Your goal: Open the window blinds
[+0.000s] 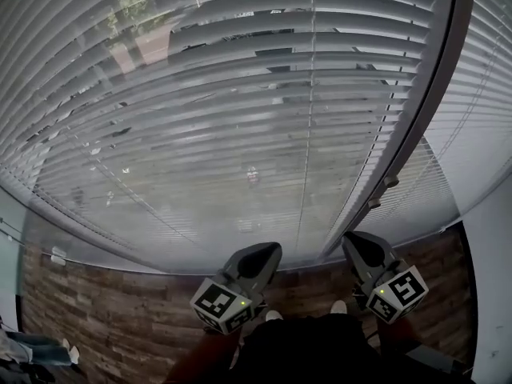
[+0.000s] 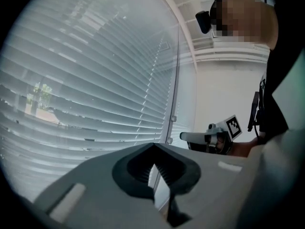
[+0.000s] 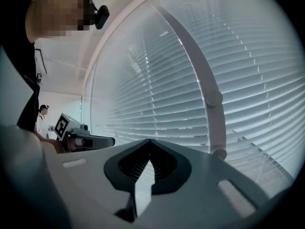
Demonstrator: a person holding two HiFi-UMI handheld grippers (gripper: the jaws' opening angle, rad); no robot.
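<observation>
My 2 claws, left claw point(image 1: 267, 252) and right claw point(image 1: 357, 242), sit closed and empty before the blinds point(image 1: 240, 118); I can't pick out a pull cord, so a wrong grab could bend slats point(image 1: 200, 58).

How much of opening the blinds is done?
Nothing looks done: the window blinds hang fully down, slats only partly tilted. In hand: nothing; the left gripper and right gripper are both shut and empty, touching nothing. Still left: all the opening.
</observation>
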